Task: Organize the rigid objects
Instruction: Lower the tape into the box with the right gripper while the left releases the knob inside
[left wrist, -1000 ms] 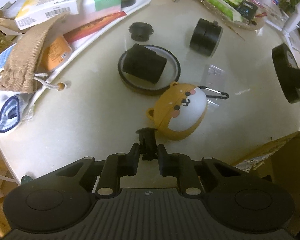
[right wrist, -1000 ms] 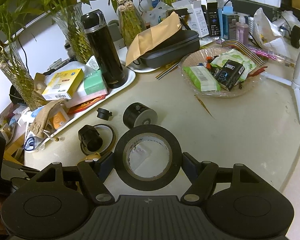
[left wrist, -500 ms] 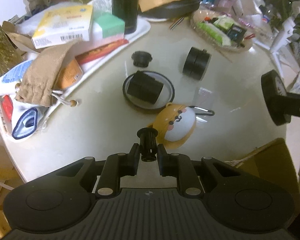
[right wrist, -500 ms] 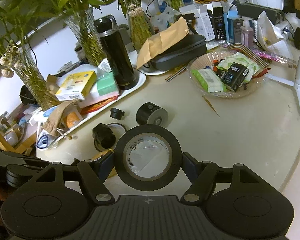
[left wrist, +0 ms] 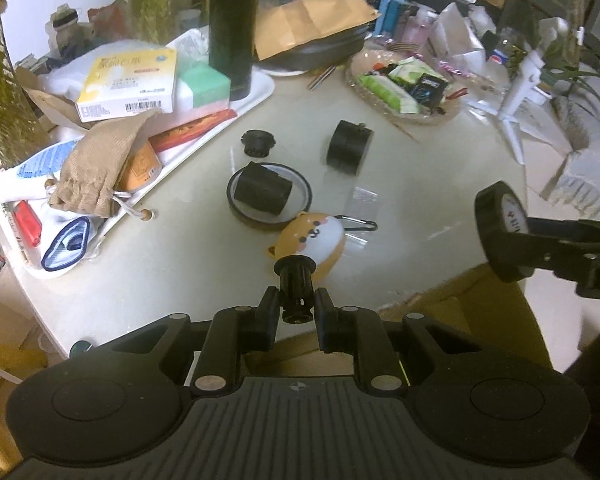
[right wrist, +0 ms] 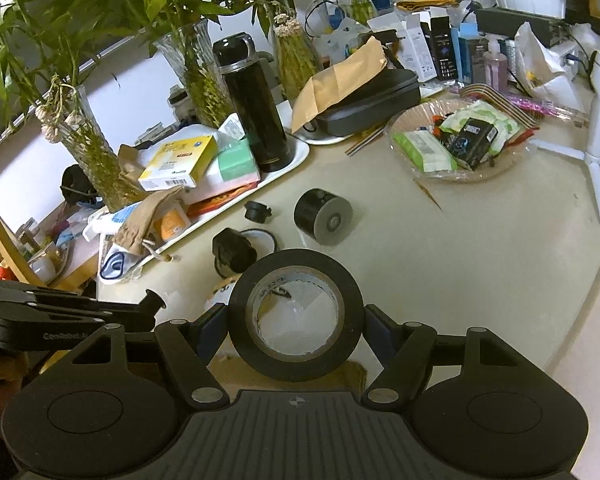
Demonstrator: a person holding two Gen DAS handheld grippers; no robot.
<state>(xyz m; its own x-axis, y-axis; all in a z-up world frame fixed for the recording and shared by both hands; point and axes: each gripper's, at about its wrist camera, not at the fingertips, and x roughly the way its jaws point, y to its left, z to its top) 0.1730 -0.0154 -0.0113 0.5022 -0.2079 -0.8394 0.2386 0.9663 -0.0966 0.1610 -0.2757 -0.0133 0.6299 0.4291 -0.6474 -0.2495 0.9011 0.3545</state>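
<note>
- Cream-coloured bench (left wrist: 100, 288) carries clutter along its far edge: a white tray (left wrist: 260, 92) of boxes and a drawstring pouch at left, a black flask (left wrist: 232, 28) standing on the tray, a snack basket (right wrist: 456, 172) at right.
- Loose rigid items on the open bench, left to right: small black cap (left wrist: 258, 144); black cylinder (left wrist: 263, 194) lying on a flat black ring (left wrist: 300, 188); squat black drum (left wrist: 348, 148) on its side; orange animal-face case (left wrist: 312, 240) nearest the front edge.
- Left claw (left wrist: 297, 306): clamped together on a small black flanged plug (left wrist: 296, 280), held clear of the bench surface.
- Right claw (right wrist: 296, 322): clamped across a black tape roll (right wrist: 296, 316), likewise held off the bench.
- Cardboard box (left wrist: 452, 304) shows below the bench's front edge, under both claws.
- Assessment: step in hand appears to be carrying two picked items away from the bench; destination probably the box, not confirmed.
- Next move likely calls for lowering each item over the box opening, then parting each claw.
</note>
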